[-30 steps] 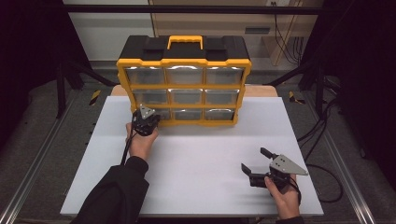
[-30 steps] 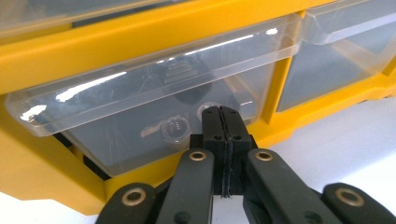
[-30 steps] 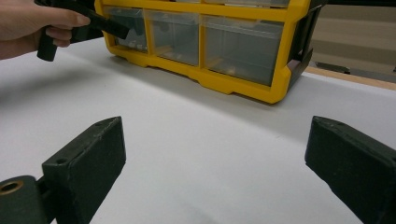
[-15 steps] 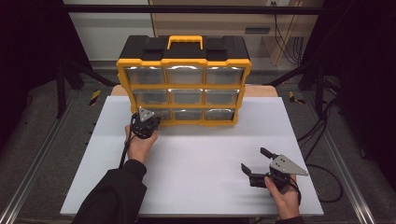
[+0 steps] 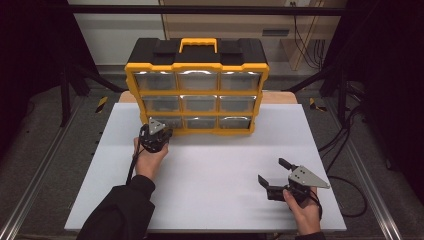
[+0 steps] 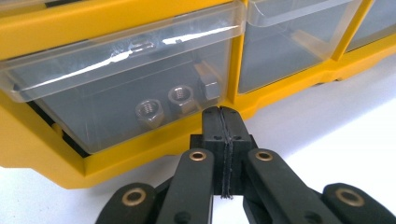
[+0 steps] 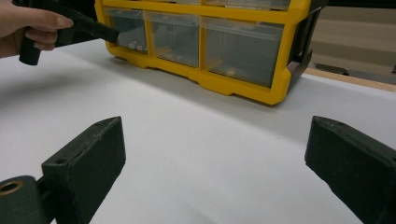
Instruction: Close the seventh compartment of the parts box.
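Note:
A yellow and black organiser (image 5: 197, 75) with clear drawers stands at the back of the white table (image 5: 215, 165). My left gripper (image 5: 156, 134) is shut with nothing between its jaws, its tips (image 6: 222, 119) just in front of the bottom left drawer (image 6: 126, 88). That drawer holds several metal nuts (image 6: 149, 113). My right gripper (image 5: 274, 176) rests open near the table's front right, pointing toward the organiser (image 7: 210, 42); its jaws stand wide with bare table between them. The left gripper (image 7: 95, 29) and the hand holding it also show in the right gripper view.
The organiser (image 6: 46, 28) has a yellow carry handle (image 5: 198, 44) on its black lid. A wooden board edge (image 5: 280, 97) shows behind it. Cables (image 5: 345, 135) trail off the table's right side. Dark stands flank the table.

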Demonstrator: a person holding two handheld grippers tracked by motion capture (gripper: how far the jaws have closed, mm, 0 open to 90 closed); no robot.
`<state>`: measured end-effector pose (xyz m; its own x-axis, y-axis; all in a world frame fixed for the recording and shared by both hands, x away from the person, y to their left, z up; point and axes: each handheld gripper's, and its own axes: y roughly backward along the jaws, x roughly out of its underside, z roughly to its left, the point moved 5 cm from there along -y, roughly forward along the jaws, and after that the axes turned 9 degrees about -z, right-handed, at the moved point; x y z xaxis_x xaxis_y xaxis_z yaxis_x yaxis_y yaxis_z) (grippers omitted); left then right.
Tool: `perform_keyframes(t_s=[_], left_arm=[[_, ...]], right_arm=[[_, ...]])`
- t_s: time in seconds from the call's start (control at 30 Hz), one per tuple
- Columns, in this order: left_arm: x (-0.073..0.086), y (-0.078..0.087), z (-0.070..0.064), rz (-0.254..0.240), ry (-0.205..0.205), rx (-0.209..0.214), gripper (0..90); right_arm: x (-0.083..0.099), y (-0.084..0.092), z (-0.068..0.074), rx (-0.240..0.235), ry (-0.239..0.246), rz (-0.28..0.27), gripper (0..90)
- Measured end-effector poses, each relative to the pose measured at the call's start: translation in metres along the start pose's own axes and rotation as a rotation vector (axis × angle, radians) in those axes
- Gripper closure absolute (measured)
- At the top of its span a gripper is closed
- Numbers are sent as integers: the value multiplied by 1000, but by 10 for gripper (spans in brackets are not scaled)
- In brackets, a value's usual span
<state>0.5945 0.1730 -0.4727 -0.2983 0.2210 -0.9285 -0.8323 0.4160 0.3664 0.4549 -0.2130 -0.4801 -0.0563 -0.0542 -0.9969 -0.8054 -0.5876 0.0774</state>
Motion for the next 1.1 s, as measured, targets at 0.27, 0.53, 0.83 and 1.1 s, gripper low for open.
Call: perform_keyframes(t_s=[0.27,0.53,0.83,1.1], left_arm=[[1,4,1,3,-1,5,899],[1,8,-3,-19,11,25,898],[-2,16,-6,-45,-7,37,758],[-1,22,-10,-56,-9,62,472]], right_arm=[[0,0,0,0,1,-1,51],[0,0,0,0,-1,1,51],[-1,1,0,4,-9,2,51],[-1,1,1,4,-10,2,50]])
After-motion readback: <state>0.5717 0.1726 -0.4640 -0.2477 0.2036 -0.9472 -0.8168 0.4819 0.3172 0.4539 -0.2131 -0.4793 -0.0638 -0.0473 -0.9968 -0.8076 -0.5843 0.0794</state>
